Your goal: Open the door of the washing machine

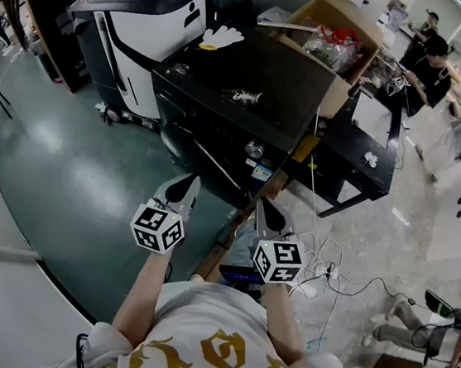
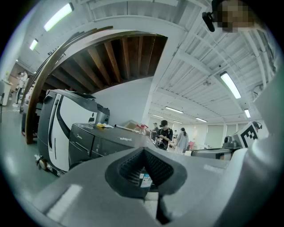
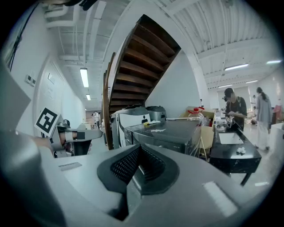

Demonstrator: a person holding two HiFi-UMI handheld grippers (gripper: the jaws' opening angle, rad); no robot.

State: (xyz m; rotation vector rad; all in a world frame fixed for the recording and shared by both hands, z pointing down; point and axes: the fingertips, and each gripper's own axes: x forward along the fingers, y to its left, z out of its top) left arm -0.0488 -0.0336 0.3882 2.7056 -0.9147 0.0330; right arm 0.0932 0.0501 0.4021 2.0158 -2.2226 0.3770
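The dark washing machine (image 1: 243,81) stands just ahead of me, with its front panel and round door (image 1: 186,150) facing my grippers. In the head view my left gripper (image 1: 190,184) hangs in the air close to the door, jaws together and empty. My right gripper (image 1: 264,205) is level with it, near the machine's right front corner, also shut on nothing. The left gripper view has the machine (image 2: 102,142) beyond the shut left gripper (image 2: 144,153). Seen past the shut right gripper (image 3: 140,148), the machine (image 3: 164,133) is at centre.
A white and black appliance (image 1: 150,27) stands left of the machine, and an open cardboard box (image 1: 331,41) is behind it. On the right are a black table (image 1: 359,153) and floor cables (image 1: 328,274). People (image 1: 432,70) work far right. A white glove (image 1: 222,36) lies on the machine's top.
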